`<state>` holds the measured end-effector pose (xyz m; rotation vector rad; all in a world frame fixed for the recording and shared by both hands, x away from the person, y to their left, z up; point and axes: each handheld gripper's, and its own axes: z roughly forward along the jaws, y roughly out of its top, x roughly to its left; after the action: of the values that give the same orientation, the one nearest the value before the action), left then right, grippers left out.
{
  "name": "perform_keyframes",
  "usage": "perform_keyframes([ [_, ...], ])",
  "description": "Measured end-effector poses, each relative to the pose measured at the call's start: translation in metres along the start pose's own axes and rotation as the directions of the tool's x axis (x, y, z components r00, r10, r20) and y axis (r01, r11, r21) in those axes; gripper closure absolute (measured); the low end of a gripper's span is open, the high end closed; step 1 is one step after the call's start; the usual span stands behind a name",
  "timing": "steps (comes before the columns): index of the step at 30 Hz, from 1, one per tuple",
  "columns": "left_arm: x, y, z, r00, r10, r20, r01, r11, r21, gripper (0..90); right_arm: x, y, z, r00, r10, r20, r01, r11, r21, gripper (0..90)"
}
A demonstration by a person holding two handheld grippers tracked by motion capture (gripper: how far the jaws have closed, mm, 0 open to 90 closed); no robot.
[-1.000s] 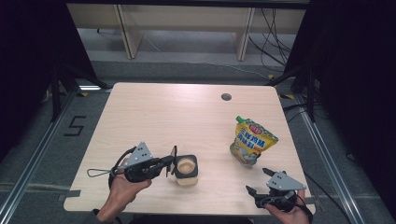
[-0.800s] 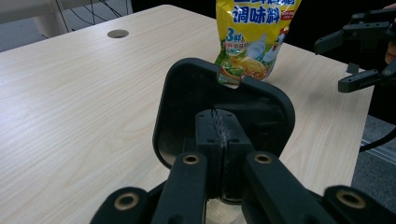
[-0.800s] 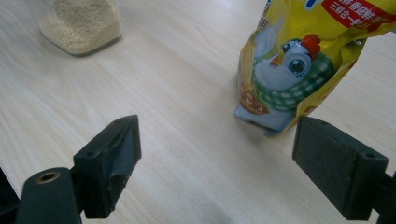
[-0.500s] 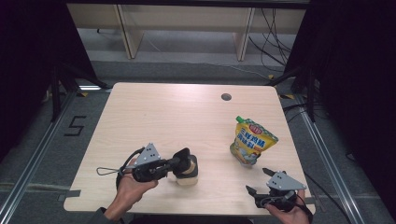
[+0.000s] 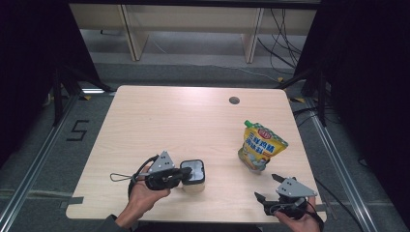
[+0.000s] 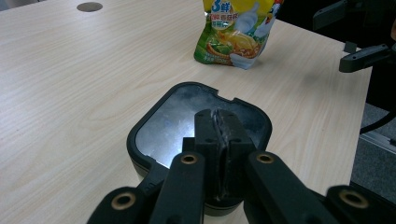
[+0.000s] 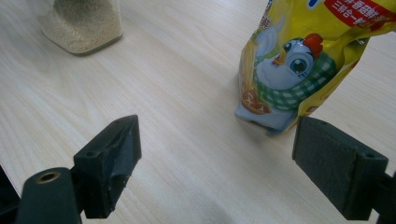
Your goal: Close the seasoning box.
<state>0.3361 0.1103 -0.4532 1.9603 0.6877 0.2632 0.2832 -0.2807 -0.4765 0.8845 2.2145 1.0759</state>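
Since the earlier frame, the left gripper (image 5: 186,175) has been sliding rightward onto the jar (image 5: 194,174); a black lid with a shiny centre is now covering the mouth where tan contents were showing.

High view: the jar is standing at the near edge of the tabletop (image 5: 159,121), left of centre, with the left gripper lying across its top. The right gripper (image 5: 269,193) is hovering near the front right corner. The yellow pouch (image 5: 261,147) is standing upright just beyond it, well apart from the jar.

Left gripper view: jaws are pressing together, pinching what looks like a small tab at the lid (image 6: 187,116) edge, probably to seat or lift it.

Right gripper view: jaws are spreading wide, holding nothing, facing the pouch's base (image 7: 275,112), likely waiting. The jar's grainy bottom (image 7: 81,23) is sitting far left.
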Motion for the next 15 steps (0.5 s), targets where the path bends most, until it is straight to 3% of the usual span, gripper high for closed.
perform_keyframes([
  [1, -0.001, 0.0, 0.0, 0.9998, -0.02, -0.003, 0.02, 0.9998, -0.001, 87.2, 0.0, 0.0, 0.0, 1.0, 0.004, 0.0, -0.004, 1.0, 0.002, 16.5],
  [7, 0.0, 0.0, 0.0, 0.9999, -0.011, -0.003, 0.011, 0.9999, -0.003, 84.3, 0.0, 0.0, 0.0, 1.0, 0.004, 0.0, -0.004, 1.0, 0.002, 16.5],
  [15, 0.005, 0.005, -0.011, 0.9997, -0.025, -0.002, 0.025, 0.9988, -0.041, 66.3, 0.0, 0.0, 0.0, 1.0, -0.001, -0.002, 0.001, 1.0, 0.001, 16.5],
])
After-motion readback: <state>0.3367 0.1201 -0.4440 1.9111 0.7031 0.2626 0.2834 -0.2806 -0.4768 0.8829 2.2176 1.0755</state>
